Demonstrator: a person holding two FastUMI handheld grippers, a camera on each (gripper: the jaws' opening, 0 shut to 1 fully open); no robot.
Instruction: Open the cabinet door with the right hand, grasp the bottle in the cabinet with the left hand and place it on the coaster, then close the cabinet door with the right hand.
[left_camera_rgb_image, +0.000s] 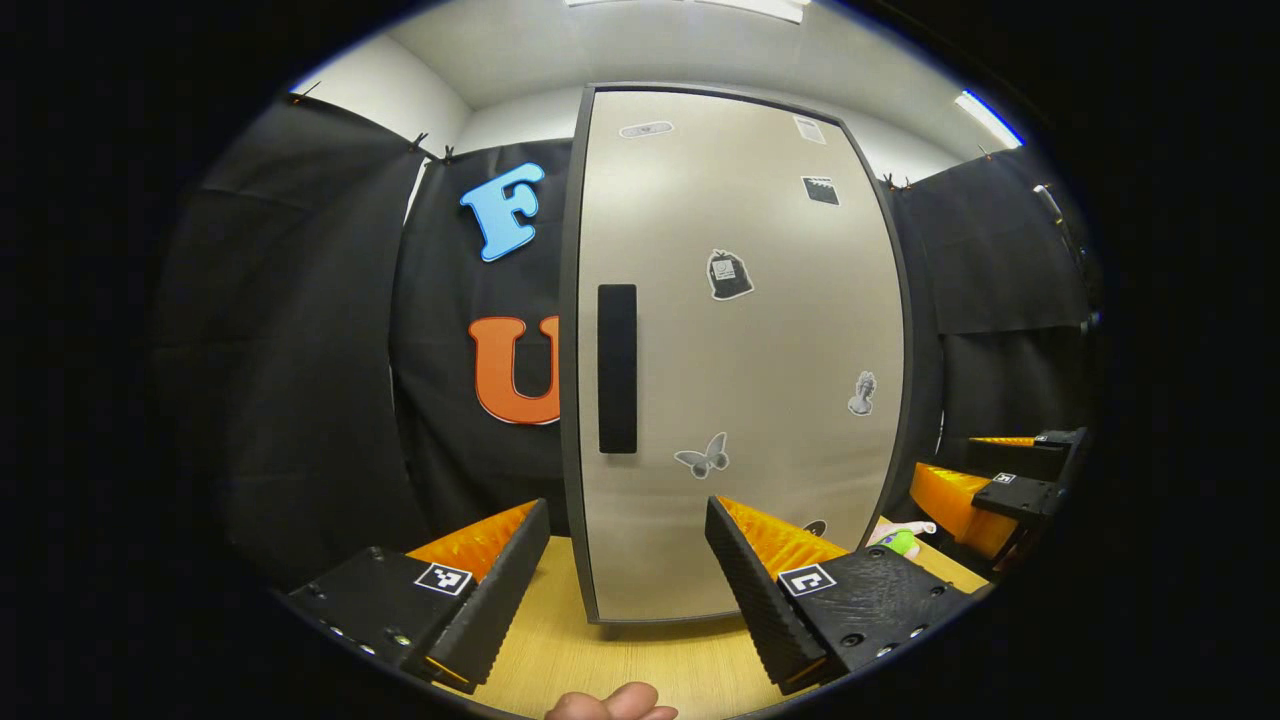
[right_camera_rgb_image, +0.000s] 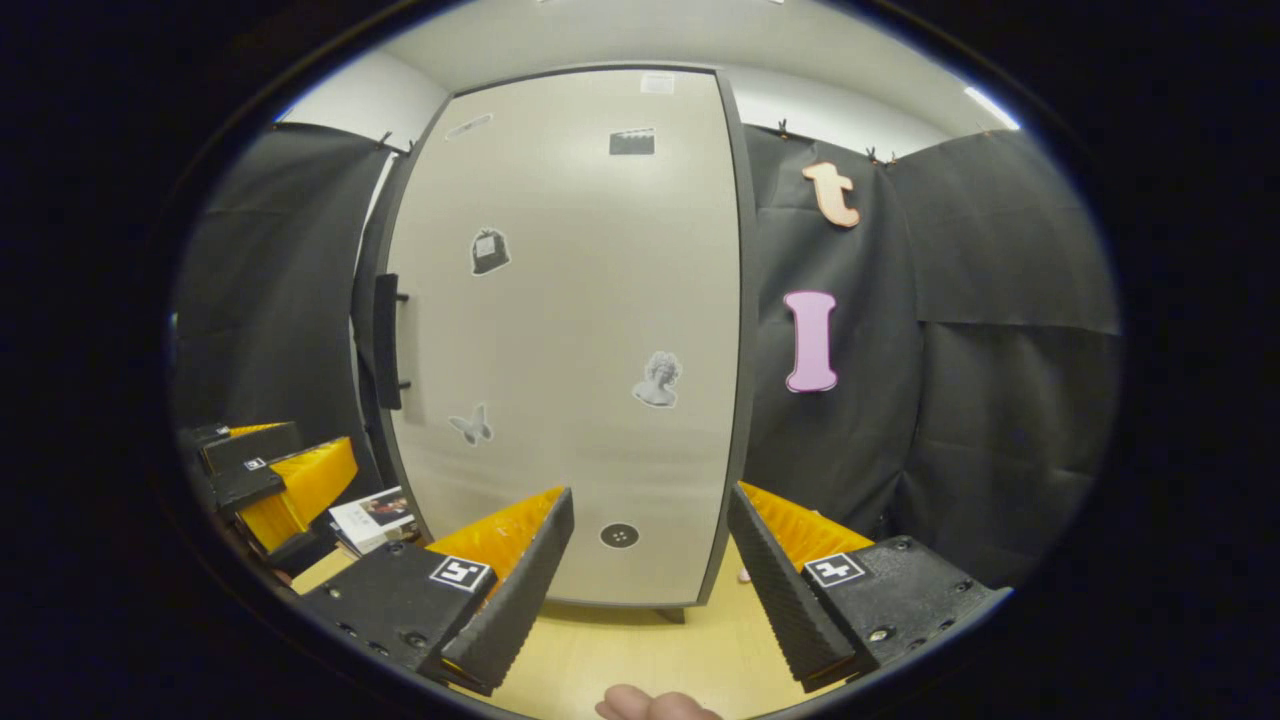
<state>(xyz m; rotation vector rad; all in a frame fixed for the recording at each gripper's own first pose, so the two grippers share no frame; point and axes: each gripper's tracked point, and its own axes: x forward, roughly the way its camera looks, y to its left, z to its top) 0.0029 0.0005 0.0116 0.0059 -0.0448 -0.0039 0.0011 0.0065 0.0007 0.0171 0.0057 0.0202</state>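
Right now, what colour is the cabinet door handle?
Black, a vertical bar on the closed pale grey door. The handle shows best in the left gripper view.

The tall cabinet door (left_camera_rgb_image: 740, 350) is pale matte grey with a dark grey frame; its upright bar handle (left_camera_rgb_image: 617, 368) is black; small black, grey and white stickers (left_camera_rgb_image: 729, 274) dot the panel; the wood-grain tabletop (left_camera_rgb_image: 640, 660) is light yellow-tan.
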